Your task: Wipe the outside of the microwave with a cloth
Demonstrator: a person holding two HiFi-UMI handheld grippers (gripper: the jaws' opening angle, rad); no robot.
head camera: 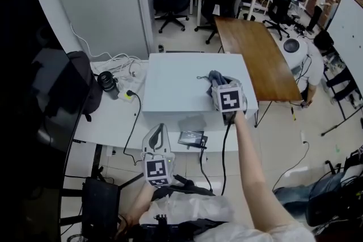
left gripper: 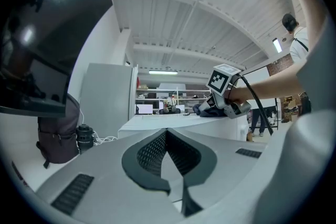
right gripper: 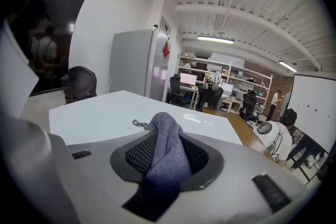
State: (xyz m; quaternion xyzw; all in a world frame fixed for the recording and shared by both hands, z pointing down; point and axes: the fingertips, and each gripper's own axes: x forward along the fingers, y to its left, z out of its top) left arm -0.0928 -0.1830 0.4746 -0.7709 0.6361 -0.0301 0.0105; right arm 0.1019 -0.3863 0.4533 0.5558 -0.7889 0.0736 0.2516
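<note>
One worry: my right gripper [head camera: 220,88] pinches just a fold of cloth [head camera: 214,77] atop the microwave [head camera: 176,85], near its front right corner; a loose hold could shed it mid-wipe. Left gripper [head camera: 159,132], fingers together, empty, hovers near the table's [head camera: 108,116] front edge.

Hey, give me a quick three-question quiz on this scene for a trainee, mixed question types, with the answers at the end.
1. Multiple choice: what stands between the right gripper's jaws? A) a sponge B) a grey cloth C) a cable
2. True or false: the left gripper rests on the microwave's top.
3. Fill in: in the head view, the black backpack lies to the microwave's ____.
Key: 1 B; 2 false; 3 left.
</note>
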